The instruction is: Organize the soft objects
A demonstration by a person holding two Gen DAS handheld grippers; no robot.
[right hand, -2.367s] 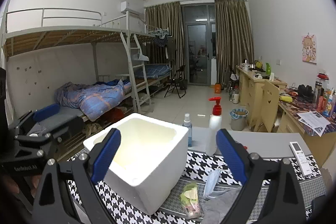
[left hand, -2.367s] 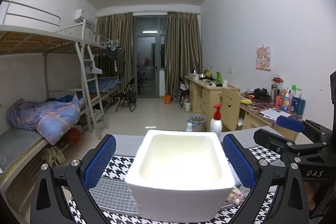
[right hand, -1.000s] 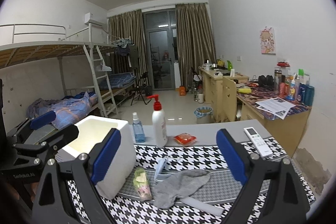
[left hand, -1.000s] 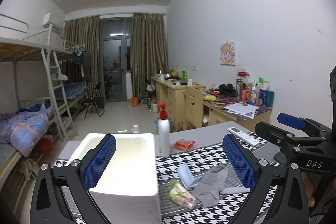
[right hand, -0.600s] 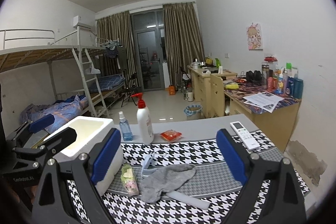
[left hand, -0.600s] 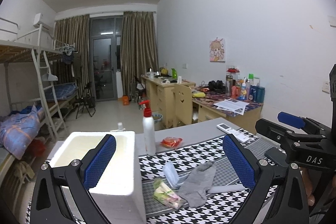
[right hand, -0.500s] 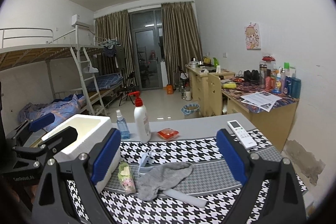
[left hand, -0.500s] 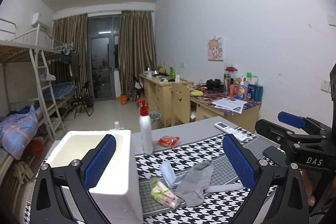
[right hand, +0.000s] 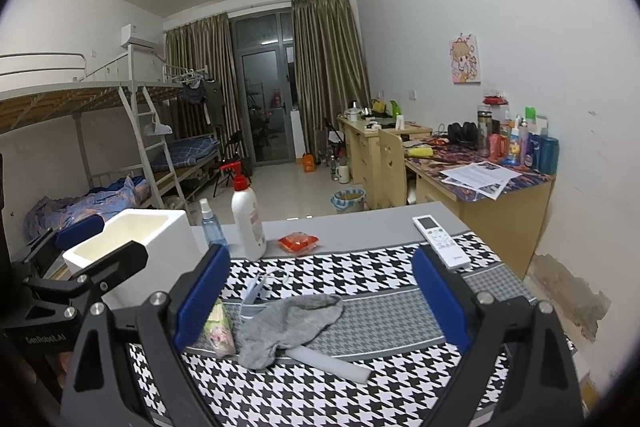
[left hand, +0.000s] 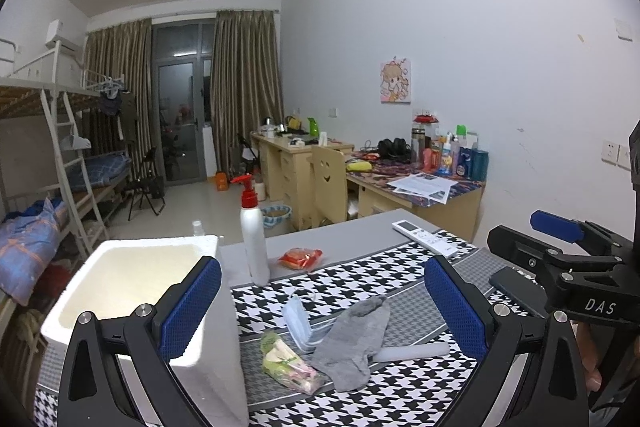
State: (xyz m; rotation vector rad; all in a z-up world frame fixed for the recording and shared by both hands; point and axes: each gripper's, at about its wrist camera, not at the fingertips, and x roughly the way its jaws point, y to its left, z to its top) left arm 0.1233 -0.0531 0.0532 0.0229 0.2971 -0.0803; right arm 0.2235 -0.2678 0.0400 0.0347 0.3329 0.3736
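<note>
A grey sock (left hand: pixel 354 337) (right hand: pixel 286 323) lies on the houndstooth cloth (left hand: pixel 400 279), over a white foam strip (left hand: pixel 416 351) (right hand: pixel 332 359). A light blue face mask (left hand: pixel 298 319) (right hand: pixel 254 291) and a small plastic packet (left hand: pixel 286 363) (right hand: pixel 220 327) lie beside it. An open white foam box (left hand: pixel 132 291) (right hand: pixel 132 239) stands at the left. My left gripper (left hand: pixel 320 311) is open and empty, above and short of these. My right gripper (right hand: pixel 320 299) is open and empty, held over the sock.
A white pump bottle (left hand: pixel 253 235) (right hand: pixel 247 217), a blue spray bottle (right hand: pixel 210 225), a red packet (left hand: pixel 300 258) (right hand: pixel 298 241) and a white remote (left hand: pixel 425 237) (right hand: pixel 440 241) stand on the grey table. Desks line the right wall, bunk beds the left.
Both views have swung to the right, from facing the foam box to facing the sock, mask and packet. The box now sits at the left. Both grippers stayed open.
</note>
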